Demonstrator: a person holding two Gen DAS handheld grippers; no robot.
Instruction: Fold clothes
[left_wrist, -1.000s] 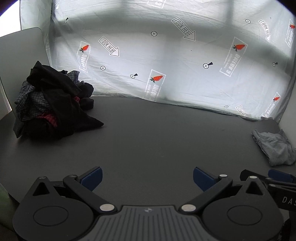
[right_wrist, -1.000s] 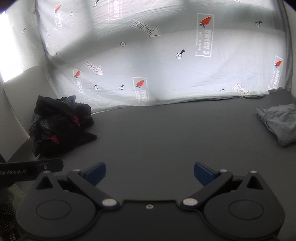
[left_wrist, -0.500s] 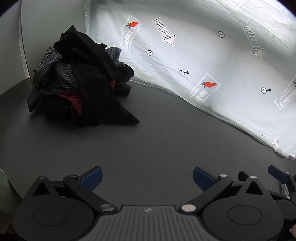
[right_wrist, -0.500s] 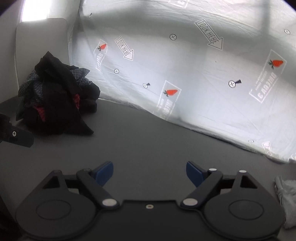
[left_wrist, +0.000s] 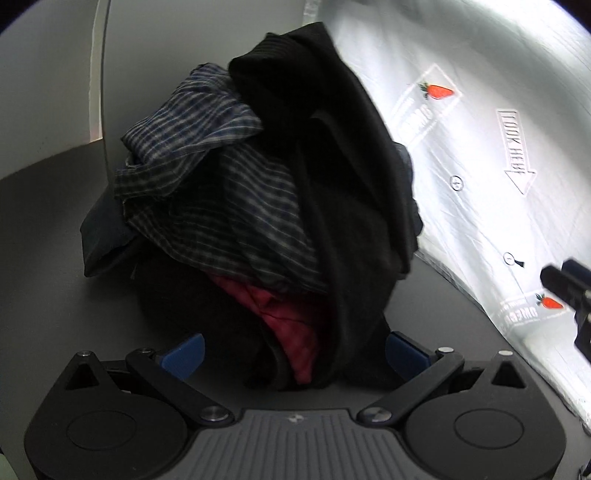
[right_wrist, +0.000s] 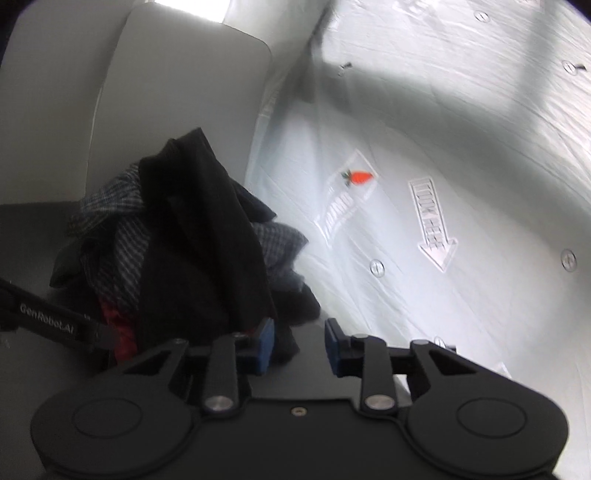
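A heap of clothes (left_wrist: 280, 206) lies on the dark table: a black garment (left_wrist: 332, 147) draped over a checked shirt (left_wrist: 207, 155), with red cloth (left_wrist: 284, 314) beneath. My left gripper (left_wrist: 295, 354) is open wide right at the heap's near edge, and the black and red cloth reaches in between its blue pads (left_wrist: 183, 356). From the right wrist view the heap (right_wrist: 192, 251) sits left of centre. My right gripper (right_wrist: 299, 345) is closing at the heap's right foot. A dark cloth edge lies by its left pad (right_wrist: 266, 345), and a gap still shows between the jaws.
A white printed sheet (left_wrist: 498, 155) hangs behind and right of the heap. A pale grey panel (right_wrist: 166, 92) stands behind it at the left. The dark table (left_wrist: 48, 258) runs to the left. The right gripper's tip (left_wrist: 569, 291) shows at the left view's right edge.
Both grippers swept left across the table up to the clothes heap, which now fills the views. The right jaws narrowed from wide open. The grey garment at the right has left view.
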